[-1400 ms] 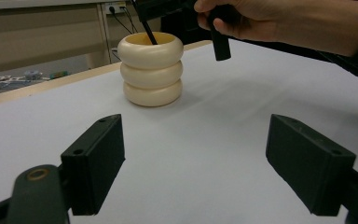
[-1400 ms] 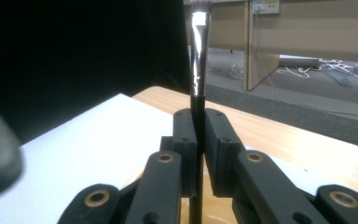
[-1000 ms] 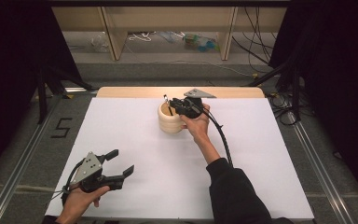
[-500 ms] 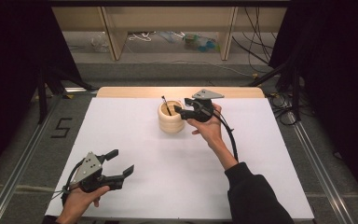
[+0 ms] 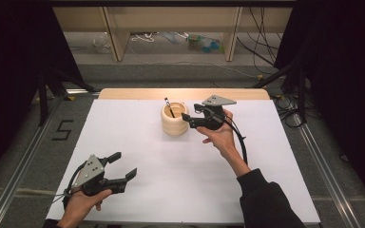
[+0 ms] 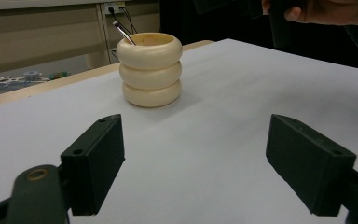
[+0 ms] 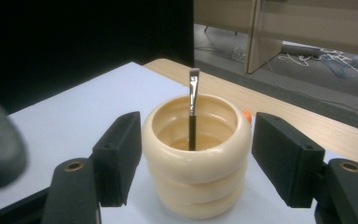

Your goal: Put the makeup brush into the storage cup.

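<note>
Here, your right claw point(image 5: 188, 120) hung at the 3 o'clock side of the cream ringed cup point(image 5: 174, 119), its jaws spread wide and gripping nothing. In the right gripper view the two black jaws stood on either side of the cup point(image 7: 196, 154), the left one close against its wall, the right one a little apart; I could not tell whether either touched. The cup stood upright toward the 12 o'clock edge of the white counter point(image 5: 138, 133). A thin dark-handled brush point(image 5: 169, 107) stood inside it, leaning toward 11 o'clock, its flat metal tip above the rim point(image 7: 193, 88).

Your left claw point(image 5: 122, 167) sat near the counter's 7 o'clock corner, well apart from the cup, jaws wide apart and empty. In the left gripper view they framed bare white counter point(image 6: 205, 140), with the cup point(image 6: 150, 69) farther off at 11 o'clock.
</note>
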A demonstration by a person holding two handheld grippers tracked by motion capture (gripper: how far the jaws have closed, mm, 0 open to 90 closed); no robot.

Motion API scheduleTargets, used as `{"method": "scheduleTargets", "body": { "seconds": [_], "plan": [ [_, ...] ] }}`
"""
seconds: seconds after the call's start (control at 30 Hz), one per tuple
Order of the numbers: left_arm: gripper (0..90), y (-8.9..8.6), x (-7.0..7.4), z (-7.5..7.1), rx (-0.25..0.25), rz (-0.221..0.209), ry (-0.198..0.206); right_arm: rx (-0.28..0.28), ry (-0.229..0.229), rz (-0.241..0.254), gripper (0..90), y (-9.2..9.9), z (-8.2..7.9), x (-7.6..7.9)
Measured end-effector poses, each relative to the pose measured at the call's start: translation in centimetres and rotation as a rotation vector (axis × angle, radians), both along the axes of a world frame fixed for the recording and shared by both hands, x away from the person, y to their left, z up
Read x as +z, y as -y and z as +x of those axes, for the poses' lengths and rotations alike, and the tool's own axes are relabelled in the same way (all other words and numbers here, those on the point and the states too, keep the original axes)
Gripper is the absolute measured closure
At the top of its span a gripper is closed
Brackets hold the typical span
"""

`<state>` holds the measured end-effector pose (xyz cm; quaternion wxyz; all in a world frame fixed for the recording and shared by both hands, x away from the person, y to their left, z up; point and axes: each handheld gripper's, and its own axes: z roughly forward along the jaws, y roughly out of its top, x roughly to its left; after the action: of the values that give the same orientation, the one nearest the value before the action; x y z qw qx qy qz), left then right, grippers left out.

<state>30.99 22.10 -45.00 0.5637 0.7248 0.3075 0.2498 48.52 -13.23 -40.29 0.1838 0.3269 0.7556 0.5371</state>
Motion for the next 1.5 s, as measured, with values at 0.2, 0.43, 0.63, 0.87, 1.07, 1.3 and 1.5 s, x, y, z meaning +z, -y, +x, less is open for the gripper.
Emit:
{"method": "scheduleTargets", "body": {
  "seconds": [0.2, 0.43, 0.63, 0.87, 1.07, 1.3, 1.5],
  "plan": [
    [19.1, 0.0, 0.0, 0.0, 0.001, -0.005, 0.001, 0.009, 0.001, -0.008, 31.2, 0.7, -1.0, 0.3],
    [19.0, 0.0, 0.0, 0.0, 0.0, -0.004, 0.003, 0.013, -0.014, -0.002, 30.3, 0.9, -1.7, 0.3],
    [19.0, 0.0, 0.0, 0.0, 0.0, 0.0, 0.005, 0.013, 0.009, -0.01, 29.3, 1.1, -2.2, 0.5],
    [19.0, 0.0, 0.0, 0.0, 0.0, -0.001, 0.003, 0.016, -0.005, -0.017, 28.4, 1.6, -2.7, 0.5],
    [18.9, 0.0, 0.0, 0.0, 0.001, -0.004, 0.001, 0.015, -0.008, -0.013, 27.6, 2.0, -3.0, 0.4],
    [18.9, 0.0, 0.0, 0.0, 0.002, -0.005, -0.001, 0.008, 0.002, -0.022, 26.9, 2.3, -3.3, 0.2],
    [18.9, 0.0, 0.0, 0.0, 0.002, -0.003, 0.0, 0.009, -0.017, -0.02, 26.5, 2.5, -3.7, 0.2]
  ]
}}
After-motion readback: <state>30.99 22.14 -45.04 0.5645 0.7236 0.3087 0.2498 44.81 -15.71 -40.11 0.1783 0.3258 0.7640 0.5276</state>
